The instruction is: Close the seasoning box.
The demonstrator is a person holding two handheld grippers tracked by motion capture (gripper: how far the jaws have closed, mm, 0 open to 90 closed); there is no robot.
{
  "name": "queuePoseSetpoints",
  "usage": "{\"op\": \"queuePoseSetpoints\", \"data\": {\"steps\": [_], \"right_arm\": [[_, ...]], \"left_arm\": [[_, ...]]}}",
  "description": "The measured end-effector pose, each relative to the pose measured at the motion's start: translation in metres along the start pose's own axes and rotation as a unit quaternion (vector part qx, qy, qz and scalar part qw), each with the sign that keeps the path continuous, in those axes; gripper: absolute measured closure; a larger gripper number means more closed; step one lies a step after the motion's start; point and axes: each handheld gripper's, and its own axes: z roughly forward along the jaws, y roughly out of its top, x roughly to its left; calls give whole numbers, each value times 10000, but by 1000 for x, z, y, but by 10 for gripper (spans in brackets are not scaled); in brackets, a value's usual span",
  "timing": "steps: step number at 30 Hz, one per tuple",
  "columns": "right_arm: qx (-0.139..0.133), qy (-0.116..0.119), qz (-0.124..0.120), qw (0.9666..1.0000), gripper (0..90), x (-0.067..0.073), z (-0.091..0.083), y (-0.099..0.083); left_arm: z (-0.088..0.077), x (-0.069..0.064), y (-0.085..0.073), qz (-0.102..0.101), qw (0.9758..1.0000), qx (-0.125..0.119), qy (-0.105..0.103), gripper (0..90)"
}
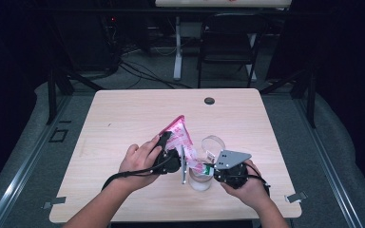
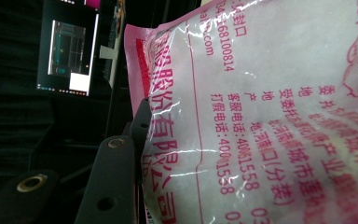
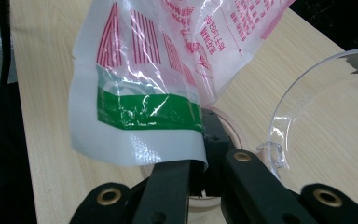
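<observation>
A: Dark room around a pale wood table [image 1: 123,123]; a chair [image 1: 228,42] and cables sit on the floor behind it. Where is the bag?

B: Pink-and-white printed bag [image 1: 183,140] is held up off the tabletop near the front middle, tilted, one corner pointing up and away. Its lower end hangs just over a clear cup [image 1: 200,179].

A: Left gripper [image 1: 171,159]?

B: Jaws pinch the bag's side, roughly mid-length. In the left gripper view the bag [image 2: 270,112] covers most of the frame; one black jaw [image 2: 114,182] lies against the pink seam, the other is hidden behind the film.

A: Right gripper [image 1: 214,171]?

B: Jaws pressed together on the bag's lower corner. In the right gripper view the two jaws meet on the white film [image 3: 135,144] just under a green band [image 3: 149,112].

A: What sits beside the cup?

B: A clear round lid [image 1: 213,142] just behind it, standing on edge or leaning; cannot tell which. Right gripper view shows a clear curved rim [image 3: 303,93] at the right, cut off by the frame.

A: Anything unclear?

B: The cup's contents look whitish; cannot tell what they are. The bag's opening is hidden behind the right gripper. A small dark round spot [image 1: 209,100] lies at the table's far edge. A lit screen [image 2: 67,56] shows dimly in the left gripper view.
</observation>
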Motion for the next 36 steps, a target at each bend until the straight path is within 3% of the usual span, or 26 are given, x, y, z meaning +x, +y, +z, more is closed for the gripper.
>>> {"op": "queuePoseSetpoints", "data": {"steps": [36], "right_arm": [[60, 28, 11, 10000, 900, 0, 4, -2]], "left_arm": [[2, -1, 0, 8, 10000, -3, -12, 601]]}}
